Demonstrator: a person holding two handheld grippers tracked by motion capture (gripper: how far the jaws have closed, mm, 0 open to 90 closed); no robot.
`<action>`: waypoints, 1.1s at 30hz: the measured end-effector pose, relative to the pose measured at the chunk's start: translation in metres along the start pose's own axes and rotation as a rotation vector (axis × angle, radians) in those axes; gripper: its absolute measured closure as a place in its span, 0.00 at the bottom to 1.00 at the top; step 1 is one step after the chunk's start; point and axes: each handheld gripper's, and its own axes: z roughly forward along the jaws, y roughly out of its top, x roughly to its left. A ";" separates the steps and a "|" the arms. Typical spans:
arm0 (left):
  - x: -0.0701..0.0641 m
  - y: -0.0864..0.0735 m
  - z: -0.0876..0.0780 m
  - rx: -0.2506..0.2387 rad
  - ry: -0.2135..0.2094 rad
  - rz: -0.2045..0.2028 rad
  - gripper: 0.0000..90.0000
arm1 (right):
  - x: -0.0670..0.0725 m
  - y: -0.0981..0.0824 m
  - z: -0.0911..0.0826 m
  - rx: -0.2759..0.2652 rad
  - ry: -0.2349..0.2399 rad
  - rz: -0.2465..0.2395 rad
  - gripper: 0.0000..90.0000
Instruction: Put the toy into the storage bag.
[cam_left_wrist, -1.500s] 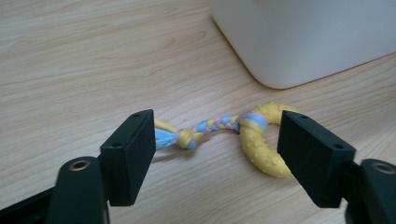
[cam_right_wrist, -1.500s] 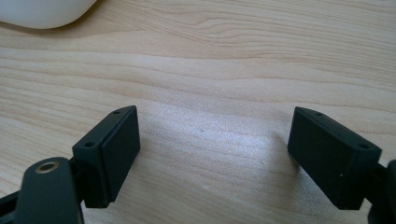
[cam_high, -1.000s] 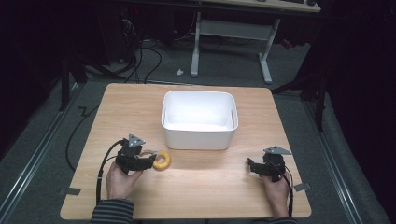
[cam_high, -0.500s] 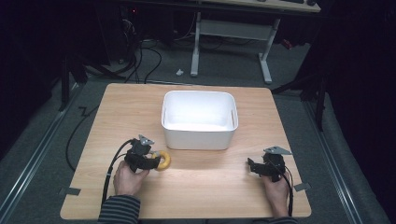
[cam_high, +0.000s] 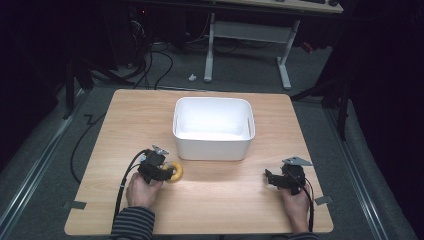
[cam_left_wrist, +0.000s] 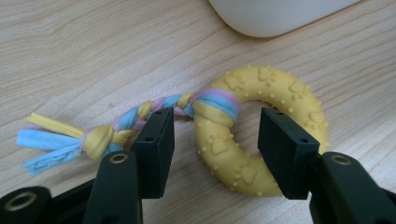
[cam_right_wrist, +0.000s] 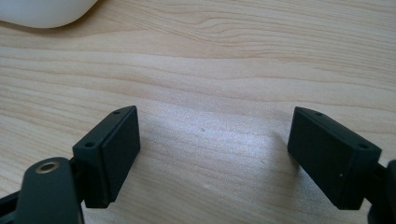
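A yellow rubber ring toy (cam_left_wrist: 219, 149) with paw prints lies flat on the wooden table (cam_high: 215, 200), just in front of the white bin (cam_high: 212, 145). A braided yellow, blue and pink rope (cam_left_wrist: 149, 108) is knotted to it and trails away, ending in loose strips. My left gripper (cam_left_wrist: 215, 126) is open, its jaws straddling the near arc of the ring toy (cam_high: 176, 171). In the high view my left gripper (cam_high: 166, 172) is low at the table's front left. My right gripper (cam_high: 270, 178) rests at the front right, open over bare wood (cam_right_wrist: 210, 126).
The white bin is open-topped, looks empty and stands at the table's middle back; its rounded corner (cam_right_wrist: 42, 11) shows in the right gripper view. Bare table lies between the two hands. Cables and a desk frame (cam_high: 250, 35) are on the floor beyond.
My left gripper has slid right toward the ring toy, and its jaws now sit on either side of the ring's near arc. The right gripper has stayed put.
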 end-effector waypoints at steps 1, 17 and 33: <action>0.000 0.000 0.000 0.000 -0.001 -0.003 0.50 | 0.000 0.000 0.000 -0.001 -0.001 0.000 0.19; -0.007 0.004 0.007 0.025 0.028 -0.009 0.70 | 0.000 0.000 0.000 0.001 0.001 0.002 0.19; -0.003 -0.001 0.002 0.005 -0.018 -0.009 0.73 | 0.001 0.000 0.000 -0.002 0.004 -0.005 0.19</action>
